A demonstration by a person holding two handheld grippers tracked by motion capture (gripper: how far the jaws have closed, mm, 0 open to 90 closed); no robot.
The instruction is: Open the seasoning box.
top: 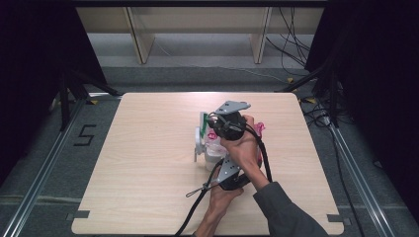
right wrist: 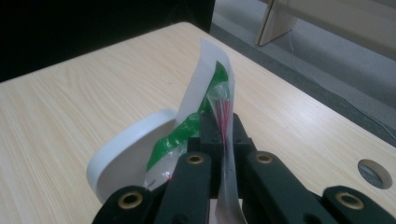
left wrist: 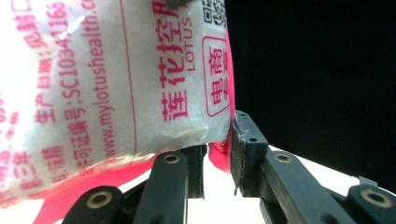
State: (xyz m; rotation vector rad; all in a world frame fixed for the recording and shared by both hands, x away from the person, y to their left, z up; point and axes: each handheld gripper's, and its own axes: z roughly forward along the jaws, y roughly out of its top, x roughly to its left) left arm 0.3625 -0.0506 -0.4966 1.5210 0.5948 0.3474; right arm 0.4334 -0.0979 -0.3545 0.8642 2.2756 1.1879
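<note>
A clear bag [top: 213, 149] of white grains with pink print is held up over the middle of the table [top: 143, 158]. My left gripper [top: 223, 172] comes at it from the near side. In the left gripper view the bag [left wrist: 116, 79] looms close, and its pink bottom seam sits pinched in my left gripper [left wrist: 218, 154]. My right gripper [top: 217, 126] is beyond it, shut on the bag's thin clear edge [right wrist: 223, 105], which runs up out of my right gripper [right wrist: 223, 128]. A white holder [right wrist: 126, 161] with a green-and-white upright strip [right wrist: 205, 79] stands just past the jaws.
The white holder [top: 200, 139] stands left of the bag. A round hole [right wrist: 374, 173] is cut in the tabletop near its edge. Wooden shelf legs [top: 141, 42] and cables [top: 291, 39] lie on the floor beyond the table. Metal rails [top: 39, 173] run along both sides.
</note>
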